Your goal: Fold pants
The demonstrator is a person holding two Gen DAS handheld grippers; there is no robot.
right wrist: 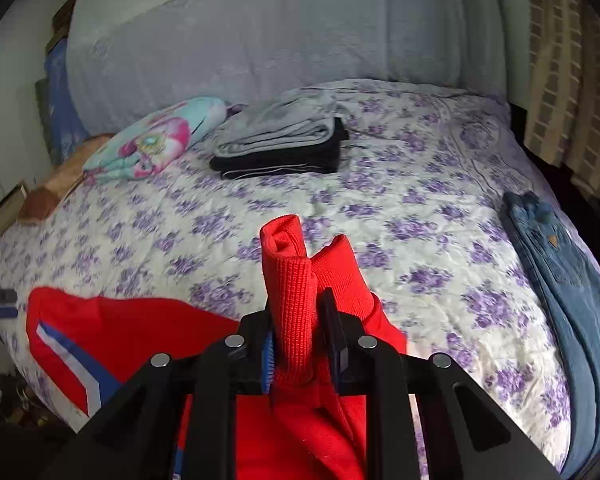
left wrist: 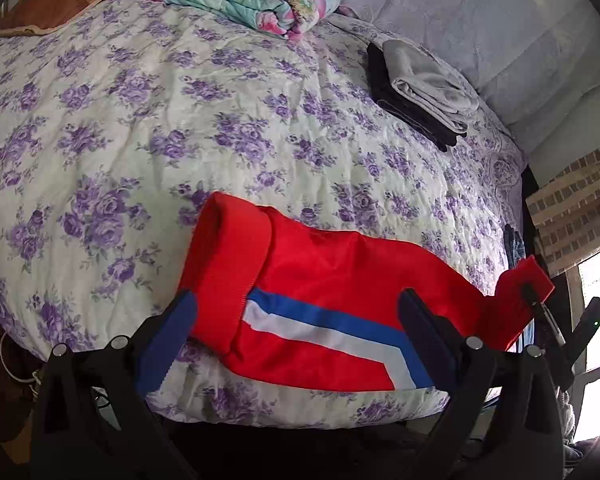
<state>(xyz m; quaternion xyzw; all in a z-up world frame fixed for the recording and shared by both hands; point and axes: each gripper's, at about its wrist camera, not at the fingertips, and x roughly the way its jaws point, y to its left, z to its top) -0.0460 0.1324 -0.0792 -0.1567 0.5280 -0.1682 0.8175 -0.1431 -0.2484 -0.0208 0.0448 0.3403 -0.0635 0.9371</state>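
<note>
A: Nearest your right camera, the red pants (right wrist: 292,312) fill the jaws; your right hand-held gripper (right wrist: 298,320) is clamped on a rolled ribbed band of them, the band standing up between the two pads; more red cloth hangs bunched beneath.

B: And your left one?

A: Your left hand-held gripper (left wrist: 296,320) stands wide; its blue-padded finger sits at the left edge of the pants (left wrist: 320,312) and its other finger over the right part; the cloth lies between them, yet whether either pad touches it you cannot tell.

B: Where do the pants lie?

A: On the near edge of the bed (left wrist: 140,120), on the quilt printed with purple flowers; the ribbed red band is at the left in your left view, and the blue and white stripe (left wrist: 332,328) runs along the leg and bends down at the right; the far right corner is lifted in your right gripper, seen there at the picture's edge.

B: What else is on the bed?

A: A folded grey garment (right wrist: 276,132) lies on top of a folded black one (right wrist: 284,162), near the far side; a flowered turquoise blanket (right wrist: 156,140) is folded just beside them; blue jeans (right wrist: 568,300) lie along the right edge in your right view, well apart from the red pants; a pale cover (right wrist: 260,32) rises behind the bed.
</note>
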